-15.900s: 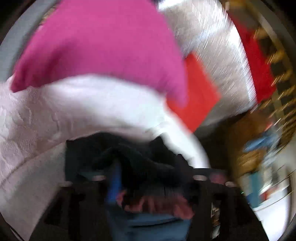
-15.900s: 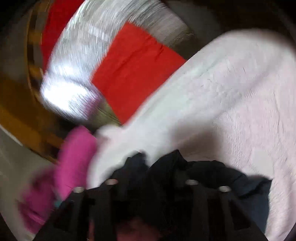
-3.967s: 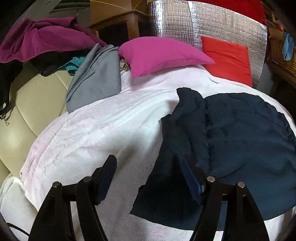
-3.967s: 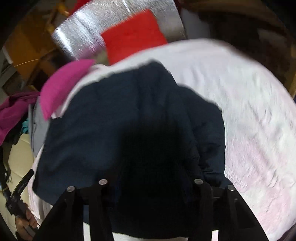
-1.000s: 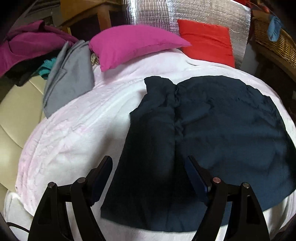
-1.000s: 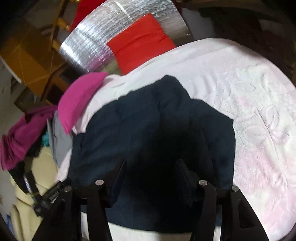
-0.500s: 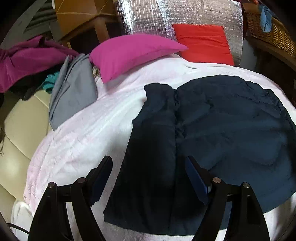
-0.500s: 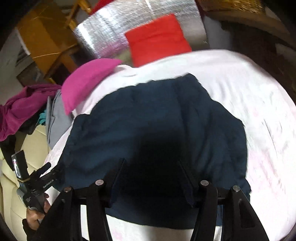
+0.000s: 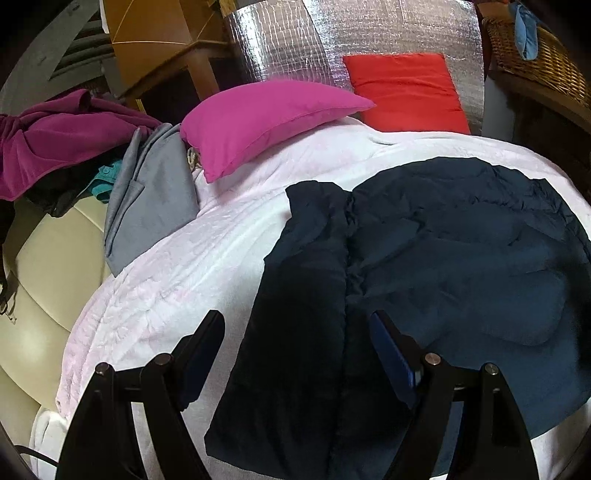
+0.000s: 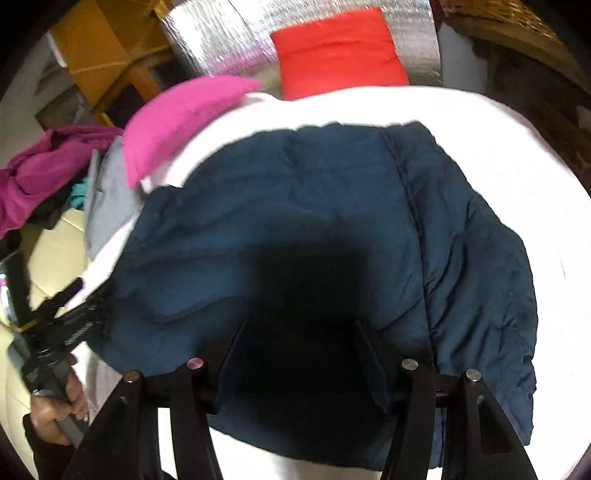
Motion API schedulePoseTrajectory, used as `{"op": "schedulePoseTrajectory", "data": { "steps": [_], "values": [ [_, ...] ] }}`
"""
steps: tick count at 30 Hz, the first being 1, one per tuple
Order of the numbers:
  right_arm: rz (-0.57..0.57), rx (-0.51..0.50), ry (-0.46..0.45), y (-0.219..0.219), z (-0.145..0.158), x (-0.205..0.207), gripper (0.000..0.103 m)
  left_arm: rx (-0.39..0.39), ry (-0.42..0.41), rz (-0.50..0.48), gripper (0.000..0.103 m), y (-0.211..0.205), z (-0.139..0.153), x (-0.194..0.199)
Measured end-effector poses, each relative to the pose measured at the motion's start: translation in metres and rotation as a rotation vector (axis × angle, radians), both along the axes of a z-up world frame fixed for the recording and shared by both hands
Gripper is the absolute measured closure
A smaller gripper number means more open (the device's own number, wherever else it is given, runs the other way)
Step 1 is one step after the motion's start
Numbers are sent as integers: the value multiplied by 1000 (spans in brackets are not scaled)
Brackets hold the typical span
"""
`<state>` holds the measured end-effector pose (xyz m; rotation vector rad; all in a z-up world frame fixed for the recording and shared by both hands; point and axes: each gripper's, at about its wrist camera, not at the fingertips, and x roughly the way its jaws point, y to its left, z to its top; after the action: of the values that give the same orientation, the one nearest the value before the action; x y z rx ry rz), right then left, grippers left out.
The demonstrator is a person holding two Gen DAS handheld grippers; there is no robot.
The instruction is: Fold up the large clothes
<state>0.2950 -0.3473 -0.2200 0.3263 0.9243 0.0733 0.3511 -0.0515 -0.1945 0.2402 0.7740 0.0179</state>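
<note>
Both grippers tilt downward over the bed. The left gripper (image 9: 295,328) hangs above the near left part of the dark navy garment (image 9: 424,266), its jaws spread wide with nothing between the pads. The right gripper (image 10: 299,328) hovers over the garment's near middle, casting a dark shadow on the cloth; its jaws stand apart, not pressing on the fabric. In the right wrist view a hand (image 10: 55,410) grips the left tool's handle at the bed's left edge. There is one navy garment, spread flat on the white blanket (image 9: 207,258), with one narrower panel lying along its left side beside a lengthwise seam. There are two pillows at the head: one magenta pillow (image 9: 266,118) and one red pillow (image 9: 406,92), the red one leaning against a silver foil panel (image 9: 369,33). One grey garment (image 9: 147,199) lies at the bed's left edge, beside a purple cloth heap (image 9: 55,140). Bare blanket shows left of the navy garment and along its far edge; its near hem lies close to the bed's near edge. A wicker basket (image 9: 535,55) stands at the far right.
</note>
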Motion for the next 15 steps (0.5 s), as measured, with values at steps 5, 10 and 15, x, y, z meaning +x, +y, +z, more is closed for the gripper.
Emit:
{"op": "schedulePoseTrajectory", "data": {
  "steps": [5,10,15],
  "values": [
    [34,6,-50,7,13,-10,41,-10,-9,4,22,1,1,-2],
    [50,-28,55,17,-8,1,41,7,-20,2,22,-1,3,-1],
    [38,11,18,-1,3,0,37,1,-9,1,21,9,4,3]
  ]
}}
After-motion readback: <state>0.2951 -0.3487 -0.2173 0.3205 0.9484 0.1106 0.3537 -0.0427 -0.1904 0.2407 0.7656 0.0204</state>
